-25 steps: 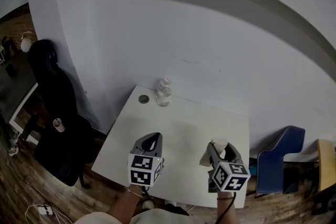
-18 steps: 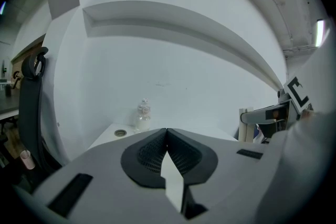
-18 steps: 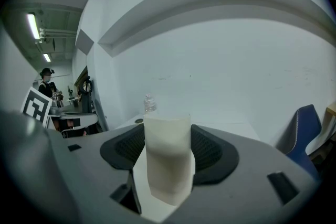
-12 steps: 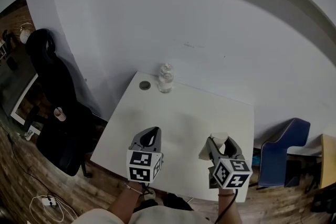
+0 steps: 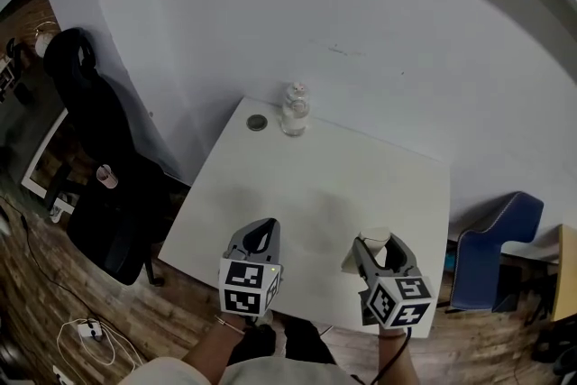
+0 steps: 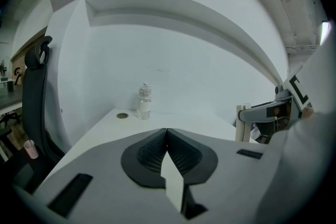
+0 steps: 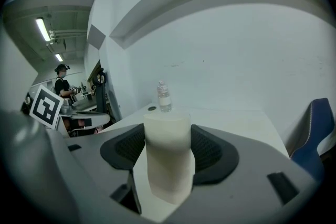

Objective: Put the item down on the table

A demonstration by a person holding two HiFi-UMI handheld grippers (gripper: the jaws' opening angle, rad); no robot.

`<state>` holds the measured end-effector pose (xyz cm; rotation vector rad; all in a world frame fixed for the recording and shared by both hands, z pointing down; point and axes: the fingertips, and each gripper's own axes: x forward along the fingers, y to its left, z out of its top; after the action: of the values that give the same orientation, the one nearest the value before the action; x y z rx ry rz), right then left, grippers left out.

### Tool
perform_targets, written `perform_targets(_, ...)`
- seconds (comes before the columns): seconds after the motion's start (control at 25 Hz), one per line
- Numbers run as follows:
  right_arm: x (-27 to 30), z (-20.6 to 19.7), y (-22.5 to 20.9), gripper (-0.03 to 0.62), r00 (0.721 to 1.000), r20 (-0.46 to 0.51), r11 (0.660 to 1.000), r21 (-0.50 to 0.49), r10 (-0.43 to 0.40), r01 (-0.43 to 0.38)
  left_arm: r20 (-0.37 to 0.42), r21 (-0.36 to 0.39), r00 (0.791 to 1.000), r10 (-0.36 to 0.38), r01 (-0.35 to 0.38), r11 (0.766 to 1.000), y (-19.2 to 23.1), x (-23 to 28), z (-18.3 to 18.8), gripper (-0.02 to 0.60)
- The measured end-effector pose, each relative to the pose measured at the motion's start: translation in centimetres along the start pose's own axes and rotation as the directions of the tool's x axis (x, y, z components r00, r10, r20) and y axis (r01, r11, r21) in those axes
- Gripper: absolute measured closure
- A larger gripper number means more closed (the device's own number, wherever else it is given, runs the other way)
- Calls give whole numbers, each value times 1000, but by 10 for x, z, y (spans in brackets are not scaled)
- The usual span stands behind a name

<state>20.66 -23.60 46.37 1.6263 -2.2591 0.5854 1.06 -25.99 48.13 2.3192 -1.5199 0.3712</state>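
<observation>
Since a second ago the counter [image 5: 343,185] has shifted up the head view. The left tongs [image 5: 261,236], closed on nothing, and the right tongs [image 5: 379,250] stay over its near edge. The right tongs clamp an upright cup [image 5: 375,239], well apart from the bottle [image 5: 294,109] at the far edge.

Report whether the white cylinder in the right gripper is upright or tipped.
Upright. The white cylinder stands vertical between the jaws of the right gripper, which are clamped on its sides; its flat top faces up.

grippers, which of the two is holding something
The right gripper: its jaws clamp a white cylinder. The left gripper has its jaws shut together with nothing between them.
</observation>
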Motion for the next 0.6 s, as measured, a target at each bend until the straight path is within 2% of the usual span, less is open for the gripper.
perform_targets(0.44,1,-29,7,301,999,-47,1000,5,6,-6,-73,-8,997,-17,17,1000,-4,-5,-42,565)
perform_targets(0.6,4,-32,11,301,997,-70,998,-49,38,-42,-81,-10,997,-17,16,1000,-4,-4,-47,565)
